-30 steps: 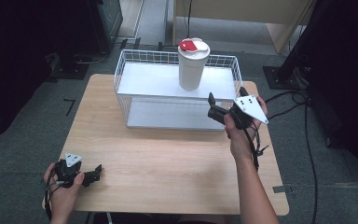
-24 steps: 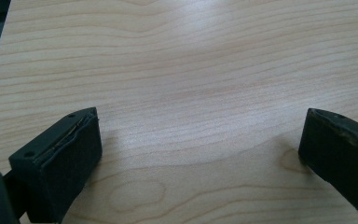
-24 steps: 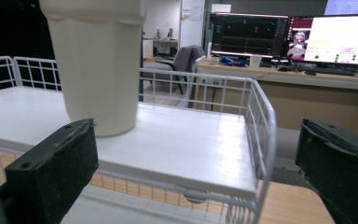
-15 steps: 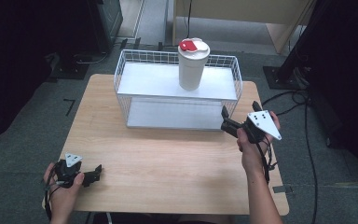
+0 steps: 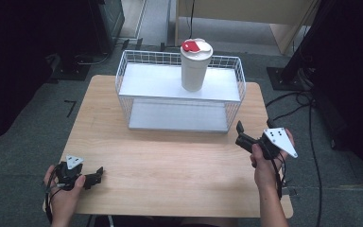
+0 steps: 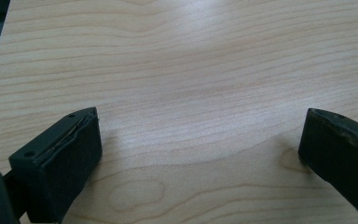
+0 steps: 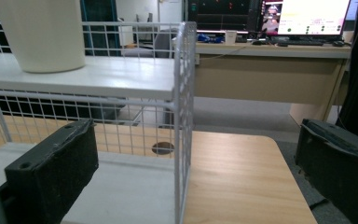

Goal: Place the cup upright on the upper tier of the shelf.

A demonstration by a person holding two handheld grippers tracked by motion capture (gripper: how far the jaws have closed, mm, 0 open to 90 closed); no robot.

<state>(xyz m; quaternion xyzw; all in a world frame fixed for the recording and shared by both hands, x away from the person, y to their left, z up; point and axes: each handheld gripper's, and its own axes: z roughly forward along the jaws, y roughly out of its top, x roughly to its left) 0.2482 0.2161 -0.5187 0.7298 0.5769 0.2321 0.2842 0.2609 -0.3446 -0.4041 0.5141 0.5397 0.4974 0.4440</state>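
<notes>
The tall white paper cup with a white lid and red tab (image 5: 196,65) stands upright on the upper white shelf of the white wire-mesh rack (image 5: 123,75), toward the rack's back right part, near its rear rim. The rack sits at the far half of the light wooden bench (image 5: 170,156), its front edge leaving a broad stretch of bare wood toward the person.

The right hand-held gripper (image 5: 244,137) hovers near the bench's right edge, just off the rack's front right corner, jaws spread wide and holding nothing. In the right gripper view the rack's corner post (image 7: 181,121) rises between the two jaws, with the cup's base (image 7: 39,35) up on the shelf to the left and open bench to the right of the mesh.

The left hand-held gripper (image 5: 94,177) rests low at the bench's near left corner, well apart from the rack, jaws wide and empty over bare wood (image 6: 191,84).
</notes>
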